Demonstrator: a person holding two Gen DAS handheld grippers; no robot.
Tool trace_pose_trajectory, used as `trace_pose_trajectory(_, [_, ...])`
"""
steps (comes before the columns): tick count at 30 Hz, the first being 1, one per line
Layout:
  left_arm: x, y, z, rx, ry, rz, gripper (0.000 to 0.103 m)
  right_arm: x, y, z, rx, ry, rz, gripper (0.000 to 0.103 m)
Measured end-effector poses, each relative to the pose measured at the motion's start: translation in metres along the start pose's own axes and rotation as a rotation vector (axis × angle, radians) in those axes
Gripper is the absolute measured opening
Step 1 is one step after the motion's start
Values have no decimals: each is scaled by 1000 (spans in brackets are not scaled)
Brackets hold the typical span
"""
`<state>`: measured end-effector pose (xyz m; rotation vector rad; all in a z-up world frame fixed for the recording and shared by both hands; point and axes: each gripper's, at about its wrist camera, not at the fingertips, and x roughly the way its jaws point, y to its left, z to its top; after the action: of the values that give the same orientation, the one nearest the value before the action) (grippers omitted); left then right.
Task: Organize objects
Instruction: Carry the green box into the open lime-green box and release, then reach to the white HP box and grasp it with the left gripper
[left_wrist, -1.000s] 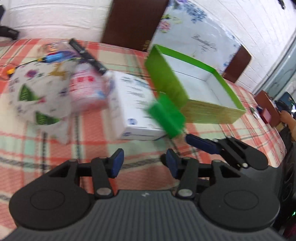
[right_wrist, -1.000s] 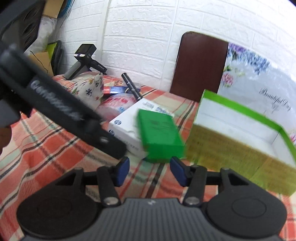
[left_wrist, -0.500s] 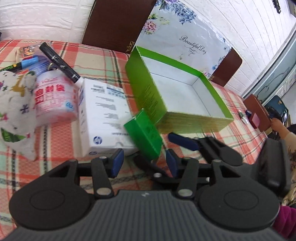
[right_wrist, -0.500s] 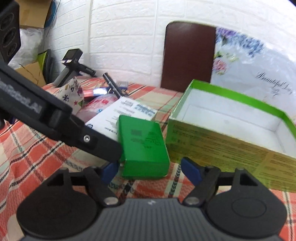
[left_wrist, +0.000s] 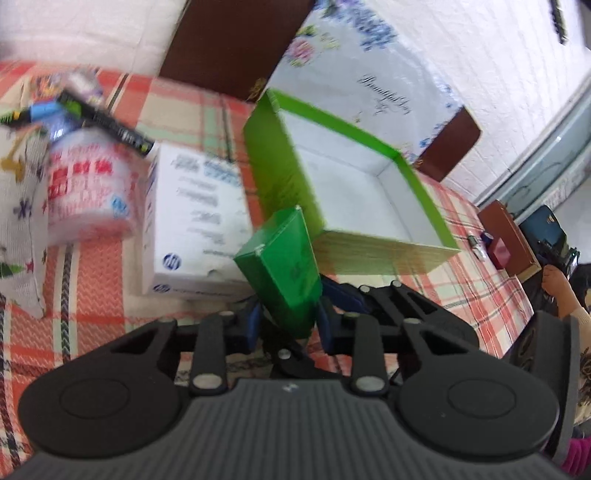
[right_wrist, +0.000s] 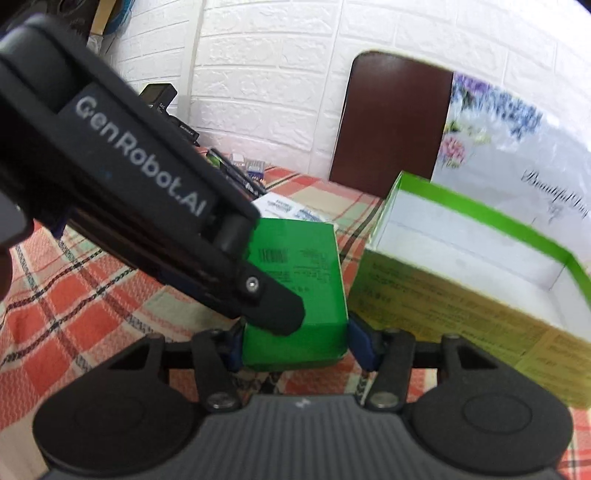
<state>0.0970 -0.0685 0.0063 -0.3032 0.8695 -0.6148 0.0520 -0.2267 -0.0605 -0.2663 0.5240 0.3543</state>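
Since half a second ago my right tongs (right_wrist: 293, 349) have closed their blue pads on the small glossy green rectangular box (right_wrist: 299, 291), tilting it up beside the large open green cardboard tray with white lining (right_wrist: 476, 254). From the left wrist view, my left tongs (left_wrist: 286, 321) also bracket that box's lower end, pads at its sides, though I cannot tell whether they grip. It hovers over the red plaid cloth surface (left_wrist: 92, 280), touching the matte white HP carton (left_wrist: 195, 221).
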Motion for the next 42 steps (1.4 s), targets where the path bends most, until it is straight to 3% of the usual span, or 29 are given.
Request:
trace_pose_trajectory(6, [-16,-25,12,69,-62,-72,32,-37,5,9,-57,-131,-90,51])
trace_pose_trajectory(9, [-11,-40,23,122,-85,-85,32,-43,6,15,-121,-180,-175,49])
trace_pose_trajectory(15, [24,-59,59,172,-90,-84,32,-21,-28,33,-68,-185,-272,47])
trace_pose_trajectory(16, [32,-62,65,185,-92,-67,38,-12,-35,36,-61,-170,-300,48])
trace_pose_trajectory(17, [41,-65,72,200,-95,-43,52,-3,-42,38,-51,-156,-328,53])
trace_pose_trajectory(19, [53,-66,83,212,-117,53,65,16,-56,42,-22,-88,-361,66])
trace_pose_trajectory(21, [55,-60,87,204,-127,92,65,17,-68,41,35,-73,-338,66])
trace_pose_trajectory(25, [32,-40,75,185,-162,87,65,-5,-65,29,74,-122,-316,66])
trace_pose_trajectory(28, [14,-25,57,189,-180,156,65,-27,-53,15,112,-157,-271,67])
trace_pose_trajectory(33, [-15,12,21,140,-161,261,65,-22,-22,7,154,-87,-113,68])
trace_pose_trajectory(36, [-28,35,9,61,-149,282,65,-11,0,6,143,-41,-48,68])
trace_pose_trajectory(37, [-33,41,7,32,-152,281,65,-9,5,11,137,-28,-26,72])
trace_pose_trajectory(40, [-48,55,3,-15,-171,287,65,7,21,24,128,-3,24,95])
trace_pose_trajectory(42, [-56,59,3,-28,-183,291,65,23,28,35,135,9,4,96])
